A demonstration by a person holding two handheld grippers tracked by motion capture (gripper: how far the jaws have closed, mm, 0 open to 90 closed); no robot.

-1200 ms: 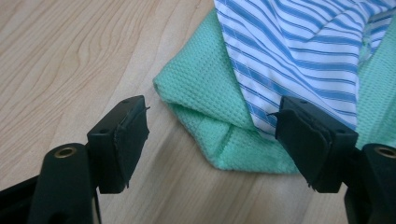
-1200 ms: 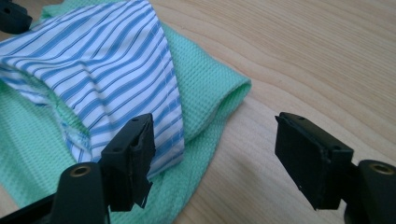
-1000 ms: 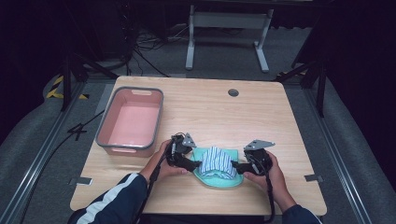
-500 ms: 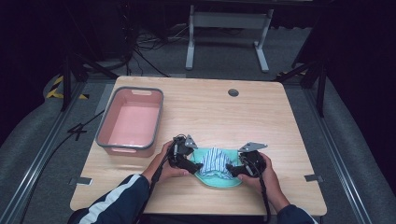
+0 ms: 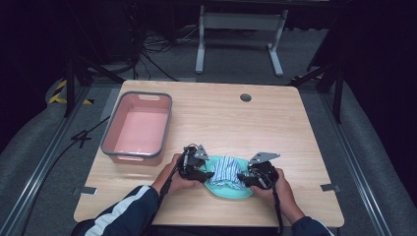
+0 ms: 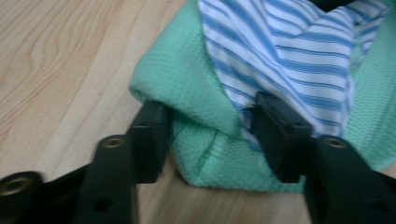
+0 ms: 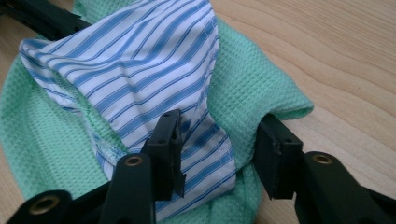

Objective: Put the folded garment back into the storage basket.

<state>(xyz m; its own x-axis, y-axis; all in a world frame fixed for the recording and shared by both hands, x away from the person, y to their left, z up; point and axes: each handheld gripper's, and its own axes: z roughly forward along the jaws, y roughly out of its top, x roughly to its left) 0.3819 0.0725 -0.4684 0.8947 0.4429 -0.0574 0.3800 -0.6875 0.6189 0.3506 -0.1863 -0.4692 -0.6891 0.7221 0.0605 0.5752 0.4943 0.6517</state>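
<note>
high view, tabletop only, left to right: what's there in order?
pink bin → left gripper → striped cloth on the green cloth → right gripper

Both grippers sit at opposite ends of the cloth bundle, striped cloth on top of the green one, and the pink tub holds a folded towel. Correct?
Not quite: the high view shows the pink tub empty. The left gripper and right gripper flank the bundle, striped cloth on the green cloth.
</note>
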